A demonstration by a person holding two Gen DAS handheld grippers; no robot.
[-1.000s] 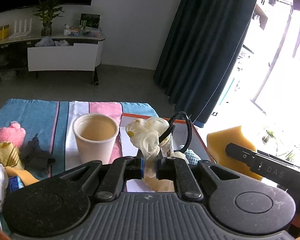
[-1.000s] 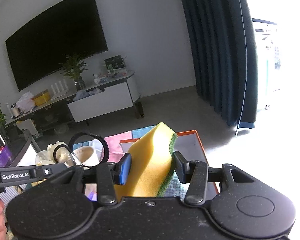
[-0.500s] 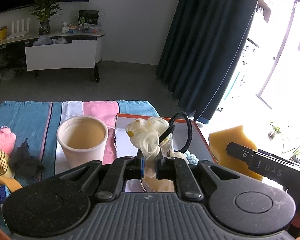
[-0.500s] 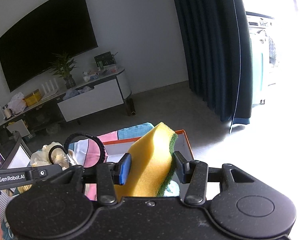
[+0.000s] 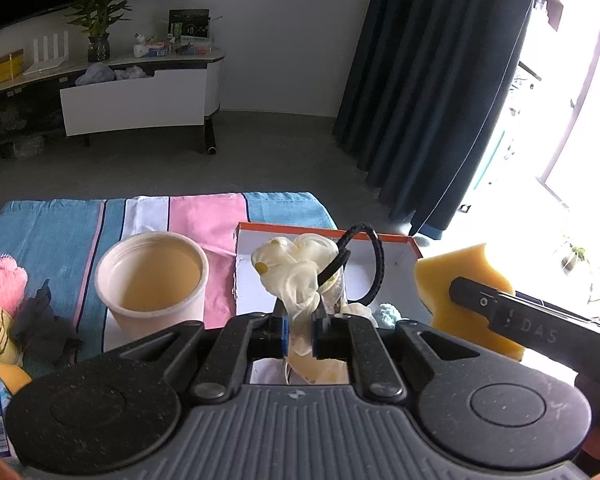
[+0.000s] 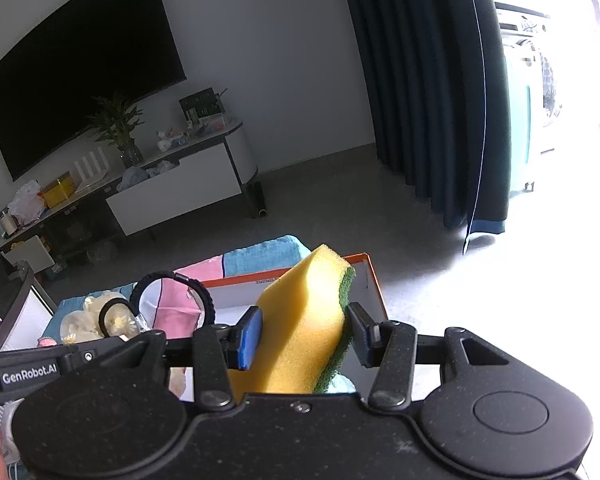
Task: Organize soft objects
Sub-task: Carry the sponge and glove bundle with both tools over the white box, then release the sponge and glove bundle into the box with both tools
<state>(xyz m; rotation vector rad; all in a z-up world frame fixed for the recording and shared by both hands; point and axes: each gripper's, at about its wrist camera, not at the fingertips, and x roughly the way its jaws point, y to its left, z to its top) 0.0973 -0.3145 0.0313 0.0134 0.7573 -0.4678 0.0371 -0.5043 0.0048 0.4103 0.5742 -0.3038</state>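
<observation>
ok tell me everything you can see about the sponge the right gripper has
The sponge is a thick yellow foam block with a thin dark green scouring layer on its right face. Its outline is waisted where the fingers press. The right gripper pinches it across its thickness, blue pad on the yellow side, and it stands tilted, top leaning right. It hangs above the orange-rimmed box, touching only the pads. From the left wrist view it shows beside that box.

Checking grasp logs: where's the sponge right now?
The sponge is clamped in the right gripper, held above the orange-rimmed box; in the left wrist view it shows at right.
</observation>
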